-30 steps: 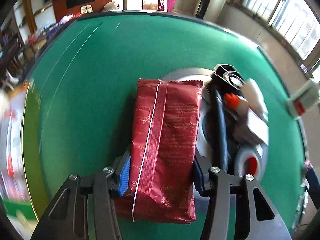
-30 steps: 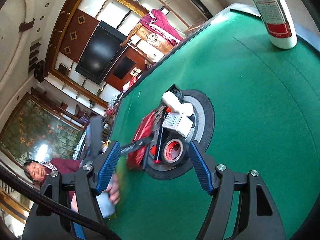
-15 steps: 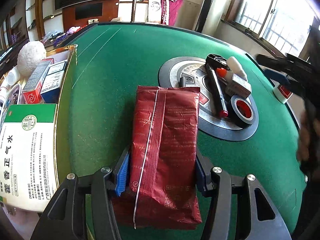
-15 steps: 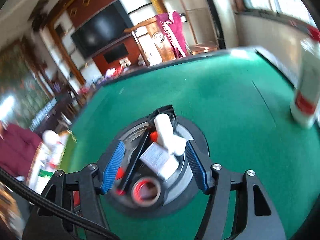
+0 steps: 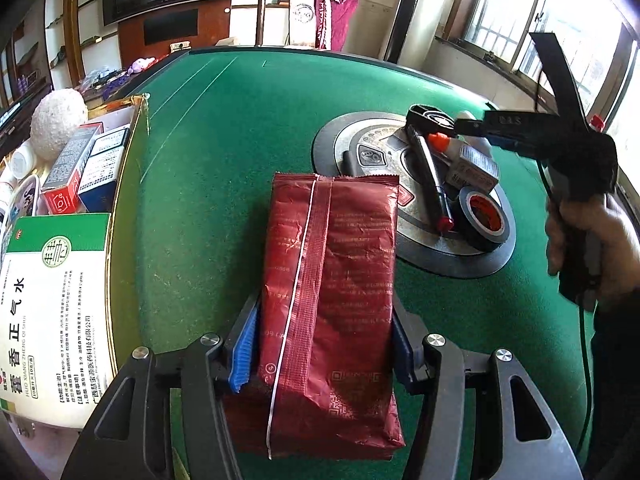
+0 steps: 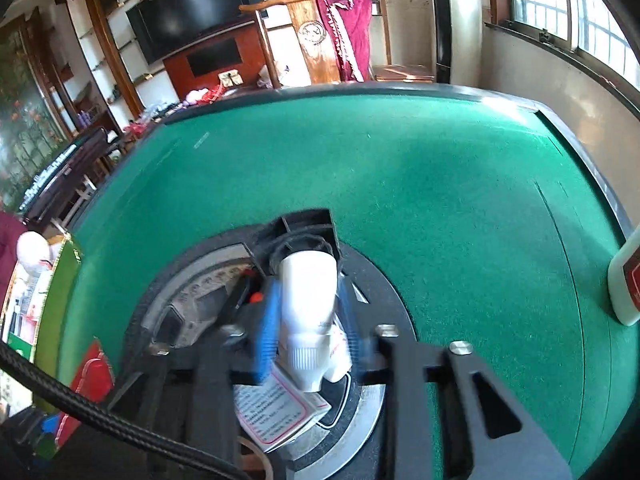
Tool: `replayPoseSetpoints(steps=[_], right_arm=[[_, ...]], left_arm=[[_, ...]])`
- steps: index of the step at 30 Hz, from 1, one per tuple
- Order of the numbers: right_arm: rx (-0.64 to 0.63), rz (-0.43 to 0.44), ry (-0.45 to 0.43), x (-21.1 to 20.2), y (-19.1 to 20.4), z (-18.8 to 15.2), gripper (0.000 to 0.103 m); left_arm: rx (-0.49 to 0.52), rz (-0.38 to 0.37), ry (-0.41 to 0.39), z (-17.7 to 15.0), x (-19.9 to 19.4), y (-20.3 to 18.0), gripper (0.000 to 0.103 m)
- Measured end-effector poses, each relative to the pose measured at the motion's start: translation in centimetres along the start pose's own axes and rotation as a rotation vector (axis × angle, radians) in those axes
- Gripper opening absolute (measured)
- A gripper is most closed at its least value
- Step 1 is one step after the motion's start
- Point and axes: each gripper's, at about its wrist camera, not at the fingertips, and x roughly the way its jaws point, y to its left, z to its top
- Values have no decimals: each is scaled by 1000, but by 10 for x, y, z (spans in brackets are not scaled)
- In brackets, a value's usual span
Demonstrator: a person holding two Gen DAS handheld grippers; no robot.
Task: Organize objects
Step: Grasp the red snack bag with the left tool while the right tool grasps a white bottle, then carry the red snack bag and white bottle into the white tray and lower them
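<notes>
Home lounge: television (image 6: 192,12), mahjong table (image 6: 400,184)

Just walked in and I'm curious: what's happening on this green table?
A person is tidying with a handheld gripper in each hand. The left gripper holds a dark red foil packet above the green felt table. The right gripper has its blue pads around a white bottle lying on the round centre panel, beside a roll of black tape.
</notes>
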Motion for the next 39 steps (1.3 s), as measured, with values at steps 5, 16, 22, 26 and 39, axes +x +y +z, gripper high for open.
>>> replayPoseSetpoints(steps=[5,16,22,26,39], right_arm=[[67,1,-77,-41,-7,-19,24],[38,163,-91,-96,33,-72,24],[-16,181,-59,-87,58,-78,24],[-23,186,-51,-85,61,-81,24],[-49,204,-45,-87,78,-90,24]], left_arm=[[-30,-37,-8,4,-3,4,45],[-26,-34,-70,6,-20,-1,44],[-21,-20,-90,6,-24,-1,44],[-20,-15,-110,6,-28,-1,44],[-23,0,-151,4,-41,0,44]])
